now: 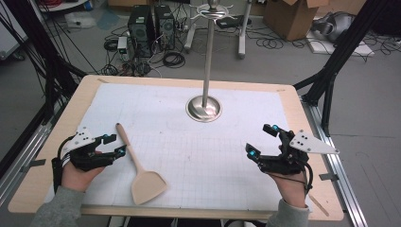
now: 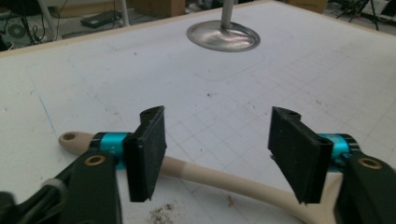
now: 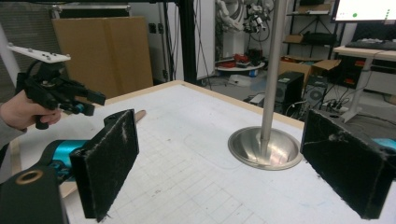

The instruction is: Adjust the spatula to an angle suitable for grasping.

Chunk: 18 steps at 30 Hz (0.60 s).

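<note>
A pale wooden spatula (image 1: 137,165) lies on the white grid mat (image 1: 213,156) at the front left, with its blade toward the front edge. My left gripper (image 1: 117,144) stands open just left of the handle. In the left gripper view the handle (image 2: 210,175) runs across low behind the open gripper (image 2: 218,128), and nothing is between the jaws. My right gripper (image 1: 260,140) is open at the front right and holds nothing. In the right gripper view the gripper (image 3: 219,154) gapes wide toward a metal stand's base (image 3: 264,149). The left gripper (image 3: 84,100) and the spatula's handle tip (image 3: 139,114) show farther off.
A chrome stand (image 1: 204,108) with a round base and a tall pole rises at the mat's back centre. The wooden table edge (image 1: 52,142) frames the mat. Computers (image 1: 151,26), cables and cardboard boxes (image 1: 291,16) sit on the floor beyond the table.
</note>
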### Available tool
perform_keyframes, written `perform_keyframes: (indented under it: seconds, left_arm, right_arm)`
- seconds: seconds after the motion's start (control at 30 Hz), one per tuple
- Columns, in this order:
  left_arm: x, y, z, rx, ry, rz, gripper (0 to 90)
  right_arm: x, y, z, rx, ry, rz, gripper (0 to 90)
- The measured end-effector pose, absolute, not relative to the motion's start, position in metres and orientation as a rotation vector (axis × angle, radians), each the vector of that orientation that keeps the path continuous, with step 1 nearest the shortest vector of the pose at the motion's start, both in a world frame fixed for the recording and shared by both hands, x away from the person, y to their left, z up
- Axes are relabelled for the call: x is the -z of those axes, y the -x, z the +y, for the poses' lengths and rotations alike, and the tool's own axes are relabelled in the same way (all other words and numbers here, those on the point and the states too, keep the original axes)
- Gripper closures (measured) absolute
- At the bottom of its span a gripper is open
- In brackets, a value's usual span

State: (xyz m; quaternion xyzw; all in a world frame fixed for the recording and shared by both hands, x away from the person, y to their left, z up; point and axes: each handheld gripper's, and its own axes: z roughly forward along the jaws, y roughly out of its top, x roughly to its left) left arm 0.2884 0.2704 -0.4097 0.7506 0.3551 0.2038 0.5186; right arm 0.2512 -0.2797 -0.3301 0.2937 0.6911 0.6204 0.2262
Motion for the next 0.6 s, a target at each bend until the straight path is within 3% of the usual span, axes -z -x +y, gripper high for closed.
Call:
perform_keyframes:
  seconds: [0.2, 0.23, 0.3, 0.33, 0.6]
  left_arm:
    - [0.412, -0.288, 0.266, -0.486, -1.825, 0.86, 49.9]
    - [0.414, -0.289, 0.264, -0.487, -1.837, 0.87, 55.8]
    - [0.415, -0.289, 0.263, -0.487, -1.841, 0.878, 58.7]
    - [0.416, -0.29, 0.263, -0.498, -1.851, 0.892, 65.5]
    - [0.424, -0.294, 0.259, -0.507, -1.882, 0.923, 84.0]
  right_arm:
    - [0.33, -0.252, -0.277, -1.709, -0.8, 1.918, 10.5]
    - [0.331, -0.252, -0.277, -1.707, -0.805, 1.925, 10.5]
    - [0.331, -0.252, -0.276, -1.709, -0.801, 1.925, 10.5]
    - [0.331, -0.252, -0.276, -1.706, -0.801, 1.93, 10.5]
    - [0.333, -0.251, -0.276, -1.7, -0.802, 1.945, 10.5]
